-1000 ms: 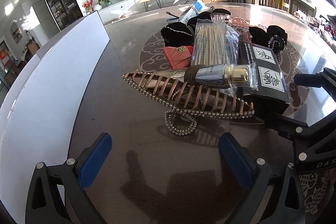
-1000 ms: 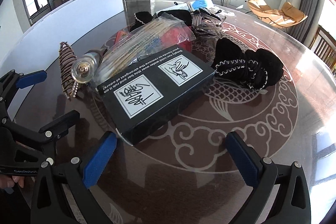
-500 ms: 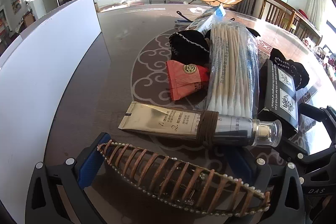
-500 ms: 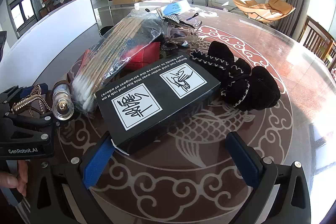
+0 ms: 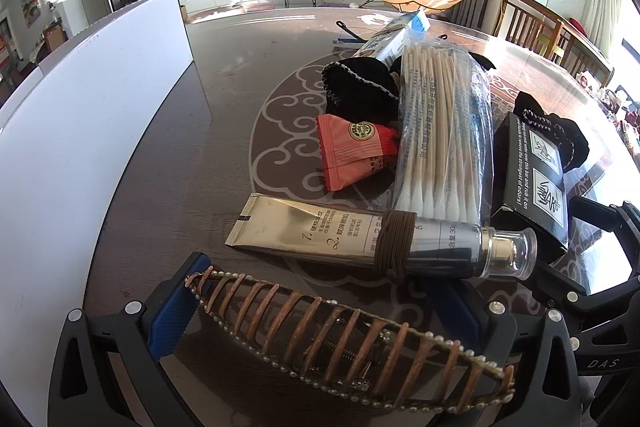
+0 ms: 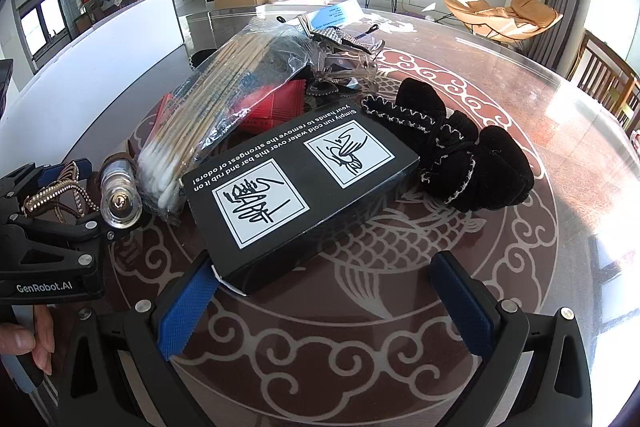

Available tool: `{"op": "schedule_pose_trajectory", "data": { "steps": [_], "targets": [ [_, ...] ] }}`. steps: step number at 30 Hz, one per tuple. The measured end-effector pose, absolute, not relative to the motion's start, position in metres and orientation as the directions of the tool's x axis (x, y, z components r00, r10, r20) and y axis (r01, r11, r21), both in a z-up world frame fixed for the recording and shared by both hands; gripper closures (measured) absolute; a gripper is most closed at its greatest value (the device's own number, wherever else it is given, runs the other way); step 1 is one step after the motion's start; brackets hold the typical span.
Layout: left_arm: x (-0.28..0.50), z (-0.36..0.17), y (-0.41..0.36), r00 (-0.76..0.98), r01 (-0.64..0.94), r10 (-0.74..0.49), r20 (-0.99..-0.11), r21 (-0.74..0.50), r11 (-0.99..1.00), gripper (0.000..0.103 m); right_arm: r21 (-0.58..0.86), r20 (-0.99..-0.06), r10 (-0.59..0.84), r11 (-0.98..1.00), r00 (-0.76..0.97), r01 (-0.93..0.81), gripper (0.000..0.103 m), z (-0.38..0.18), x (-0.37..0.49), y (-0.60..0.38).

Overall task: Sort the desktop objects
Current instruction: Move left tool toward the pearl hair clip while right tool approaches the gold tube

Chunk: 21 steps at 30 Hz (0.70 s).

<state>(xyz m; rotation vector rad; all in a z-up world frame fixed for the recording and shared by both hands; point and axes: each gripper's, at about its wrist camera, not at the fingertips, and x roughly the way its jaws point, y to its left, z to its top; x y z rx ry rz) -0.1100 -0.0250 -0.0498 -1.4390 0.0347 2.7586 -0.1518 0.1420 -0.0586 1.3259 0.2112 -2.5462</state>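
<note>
Left gripper [image 5: 316,311] sits wide around the beaded hair clip [image 5: 348,339] by the table's [image 5: 224,67] near edge, probably lining up a grab, while the right gripper [image 6: 324,301] hovers spread by the black box [image 6: 296,187].

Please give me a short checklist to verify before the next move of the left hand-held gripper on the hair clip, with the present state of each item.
1. Hair clip lies between the fingers of the left hand-held gripper: ok.
2. Left fingers wide enough to pass the clip: ok, the jaws stand open.
3. Pads already touch the clip: cannot tell, the clip hides the right pad.
4. Gold tube is apart from the clip: ok, a strip of table shows between them.
5. Right hand-held gripper stays out of the way: ok, it is open at the black box, holding nothing.
6. Clip is closed, so it will not spring: cannot tell.
</note>
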Motion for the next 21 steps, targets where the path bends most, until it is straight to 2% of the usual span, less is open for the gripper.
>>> {"op": "schedule_pose_trajectory", "data": {
  "steps": [21],
  "targets": [
    [-0.1097, -0.0489, -0.0274, -0.574, -0.037, 0.019, -0.819, 0.003, -0.999, 0.000, -0.008, -0.819, -0.164, -0.955, -0.549, 0.296, 0.000, -0.0590, -0.1509, 0.1419]
  ]
}}
